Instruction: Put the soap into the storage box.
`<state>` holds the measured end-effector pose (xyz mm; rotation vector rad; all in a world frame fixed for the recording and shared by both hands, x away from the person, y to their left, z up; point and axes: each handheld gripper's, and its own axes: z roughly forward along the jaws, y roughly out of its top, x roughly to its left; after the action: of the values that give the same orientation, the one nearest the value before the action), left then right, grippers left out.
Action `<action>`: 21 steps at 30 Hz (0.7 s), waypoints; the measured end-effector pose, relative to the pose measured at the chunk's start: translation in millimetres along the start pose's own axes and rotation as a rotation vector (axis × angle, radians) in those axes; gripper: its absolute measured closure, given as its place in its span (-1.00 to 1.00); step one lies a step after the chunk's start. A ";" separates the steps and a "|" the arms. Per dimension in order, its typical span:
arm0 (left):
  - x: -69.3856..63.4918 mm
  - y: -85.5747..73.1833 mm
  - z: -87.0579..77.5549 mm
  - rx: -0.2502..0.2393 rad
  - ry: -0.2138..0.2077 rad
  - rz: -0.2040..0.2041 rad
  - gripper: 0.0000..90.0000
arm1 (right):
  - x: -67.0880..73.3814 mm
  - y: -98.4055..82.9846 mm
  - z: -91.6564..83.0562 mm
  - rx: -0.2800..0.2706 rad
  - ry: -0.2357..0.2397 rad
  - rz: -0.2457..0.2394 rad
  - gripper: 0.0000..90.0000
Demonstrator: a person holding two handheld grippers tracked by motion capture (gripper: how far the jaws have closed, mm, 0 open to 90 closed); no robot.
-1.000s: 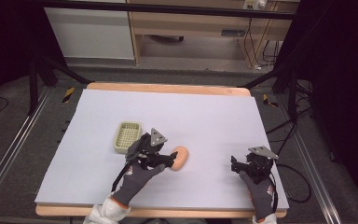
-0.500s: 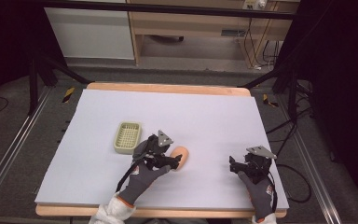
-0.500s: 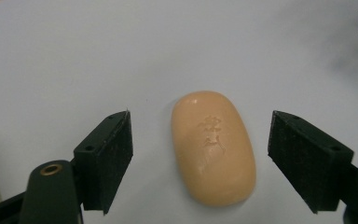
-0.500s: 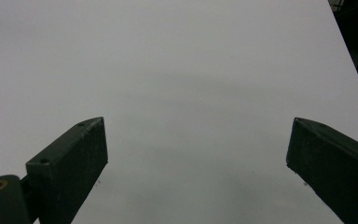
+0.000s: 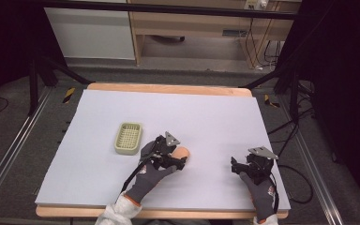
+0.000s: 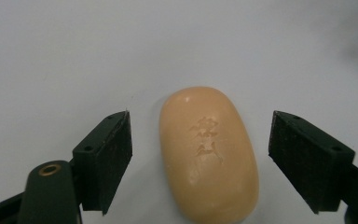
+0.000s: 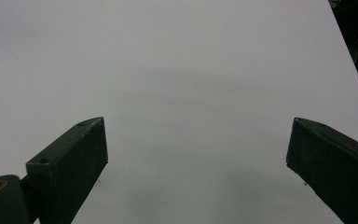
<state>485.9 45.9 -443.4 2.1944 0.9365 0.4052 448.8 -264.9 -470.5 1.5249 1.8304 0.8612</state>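
So the left gripper [image 6: 200, 158] has just been opening its jaws, and now they're spread wide on either side of the peach soap bar [image 6: 208, 154], pads clear of it. Soap's lying flat on the white table sheet [image 5: 215, 117], a bit right of the little green basket [image 5: 128, 138]. Right gripper [image 7: 196, 172] hangs wide open with nothing between its 2 jaws.

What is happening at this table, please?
A person holds a gripper in each hand over a white-covered table. The left gripper has just been opening its jaws and now straddles a peach-coloured soap bar lying flat, with a gap on both sides. A pale green soap dish sits nearby. The right gripper is open above bare table, with nothing between its jaws.
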 end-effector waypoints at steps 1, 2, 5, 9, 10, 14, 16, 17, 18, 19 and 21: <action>-0.7 0.2 1.5 0.001 0.000 -0.001 -0.54 | 0.0 0.0 -0.2 -0.003 0.000 0.000 -0.87; -0.7 0.2 1.5 0.001 0.000 -0.001 -0.53 | -0.3 -0.2 0.1 -0.004 -0.005 -0.005 -0.87; -2.5 1.0 6.1 0.011 -0.001 0.000 -0.53 | -0.2 0.0 0.1 0.000 0.000 0.003 -0.87; -3.1 0.3 11.0 0.029 -0.004 -0.005 -0.52 | -0.2 0.0 0.1 0.002 0.002 0.005 -0.87; -3.1 0.3 11.0 0.029 -0.004 -0.005 -0.52 | -0.2 0.0 0.1 0.002 0.002 0.005 -0.87; -4.5 -0.4 16.3 0.040 -0.006 -0.007 -0.51 | -0.7 0.0 0.5 0.003 0.007 0.009 -0.87; -4.6 -0.6 18.4 0.046 -0.008 -0.013 -0.51 | -0.7 -0.1 0.4 0.004 0.006 0.006 -0.87; -4.2 -0.8 19.5 0.047 -0.011 -0.011 -0.50 | -0.6 -0.1 0.3 0.004 0.006 0.008 -0.87; -4.5 -1.0 20.4 0.051 -0.012 -0.013 -0.51 | -0.7 -0.1 0.4 0.004 0.007 0.006 -0.87; -4.9 -1.6 21.6 0.051 -0.013 -0.013 -0.50 | -0.7 -0.1 0.5 0.005 0.007 0.006 -0.87; -6.2 -2.7 24.3 0.062 -0.013 -0.011 -0.50 | -0.6 -0.2 0.5 0.006 0.008 0.009 -0.87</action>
<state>492.9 30.9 -462.5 2.2441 0.9661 0.3608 449.2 -265.5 -470.9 1.5367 1.8343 0.8681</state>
